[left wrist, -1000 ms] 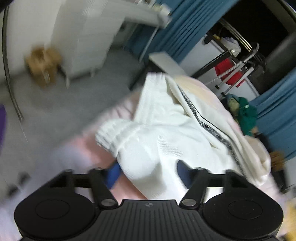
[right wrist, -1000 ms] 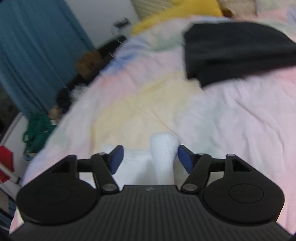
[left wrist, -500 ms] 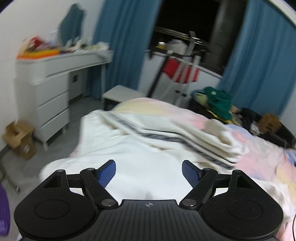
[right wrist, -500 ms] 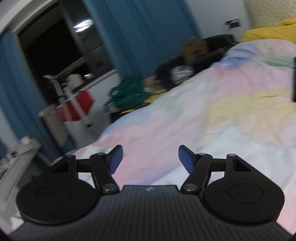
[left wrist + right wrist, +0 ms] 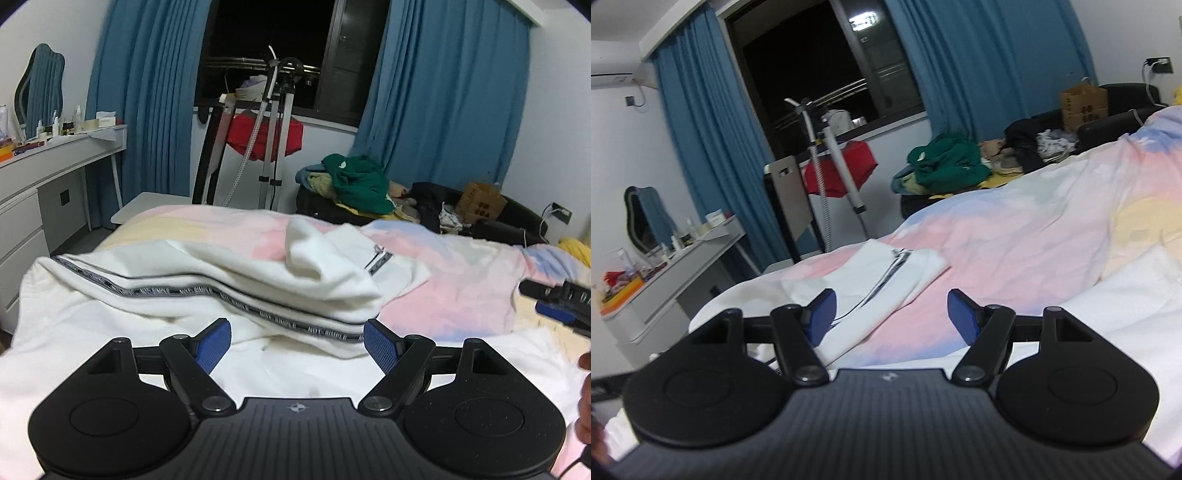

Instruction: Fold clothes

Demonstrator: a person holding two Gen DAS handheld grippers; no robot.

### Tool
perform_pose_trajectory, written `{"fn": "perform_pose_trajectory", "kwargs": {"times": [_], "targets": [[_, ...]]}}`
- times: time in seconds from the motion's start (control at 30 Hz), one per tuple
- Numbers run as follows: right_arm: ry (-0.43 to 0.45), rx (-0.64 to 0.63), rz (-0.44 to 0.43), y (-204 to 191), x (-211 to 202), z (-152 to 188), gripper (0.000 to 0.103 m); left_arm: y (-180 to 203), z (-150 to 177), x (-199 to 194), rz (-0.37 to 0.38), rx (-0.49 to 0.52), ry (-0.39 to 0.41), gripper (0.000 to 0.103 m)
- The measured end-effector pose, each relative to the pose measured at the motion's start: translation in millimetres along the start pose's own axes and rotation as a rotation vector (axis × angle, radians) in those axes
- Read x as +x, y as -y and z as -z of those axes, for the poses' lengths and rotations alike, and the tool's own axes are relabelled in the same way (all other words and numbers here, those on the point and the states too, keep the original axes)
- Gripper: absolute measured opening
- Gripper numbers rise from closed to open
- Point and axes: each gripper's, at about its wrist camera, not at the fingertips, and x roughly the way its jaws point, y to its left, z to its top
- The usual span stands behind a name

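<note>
A white garment (image 5: 207, 280) with a black lettered stripe lies loosely folded on the pastel bedcover (image 5: 443, 295). One sleeve is laid over its top. My left gripper (image 5: 297, 341) hovers over the garment's near edge, open, with only cloth lying flat below its blue pads. In the right wrist view the same garment (image 5: 882, 273) lies ahead and to the left. My right gripper (image 5: 890, 314) stands open above the pink part of the bedcover (image 5: 1015, 251), nothing between its pads. Its tip (image 5: 554, 306) shows at the right edge of the left wrist view.
Beyond the bed stand a drying rack (image 5: 273, 122) with a red cloth and a dark sofa piled with green clothes (image 5: 358, 181). A cardboard box (image 5: 480, 201) sits there too. A white dresser (image 5: 44, 177) is at the left. More white cloth (image 5: 1137, 295) lies at the right.
A second ago white cloth sat between each gripper's pads; now both gaps are bare. Both cameras have swung and rolled level, from close on the cloth to facing the window.
</note>
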Motion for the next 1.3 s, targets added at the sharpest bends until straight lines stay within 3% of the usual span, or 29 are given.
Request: {"fn": "perform_pose_trajectory", "kwargs": {"times": [0.3, 0.6, 0.7, 0.9, 1.13, 1.23, 1.3], "targets": [[-0.016, -0.049, -0.035, -22.5, 16.6, 14.7, 0.07, -3.4, 20.3, 15.9, -0.053, 0.004, 0.027, 0.081], [-0.141, -0.016, -0.038, -28.2, 46.6, 34.5, 0.07, -17.9, 23.8, 17.7, -0.064, -0.01, -0.006, 0.082], [-0.233, 0.033, -0.034, -23.0, 76.6, 29.2, 0.07, -24.2, 26.9, 16.7, -0.081, -0.049, -0.01, 0.083], [-0.294, 0.252, -0.056, 1.3, 158.9, 7.7, 0.069, -38.5, 34.3, 31.2, -0.107, -0.092, 0.005, 0.083], [-0.269, 0.407, 0.073, 22.6, 259.3, 22.4, 0.069, -58.3, 39.5, 75.3, -0.038, -0.161, -0.033, 0.083], [-0.215, 0.381, 0.108, 19.5, 287.7, 21.3, 0.06, -67.3, 42.0, 86.9, -0.015, -0.181, -0.031, 0.083], [-0.206, 0.326, 0.156, 10.0, 304.8, 13.1, 0.034, -73.2, 43.7, 94.7, 0.0, -0.195, -0.03, 0.083]]}}
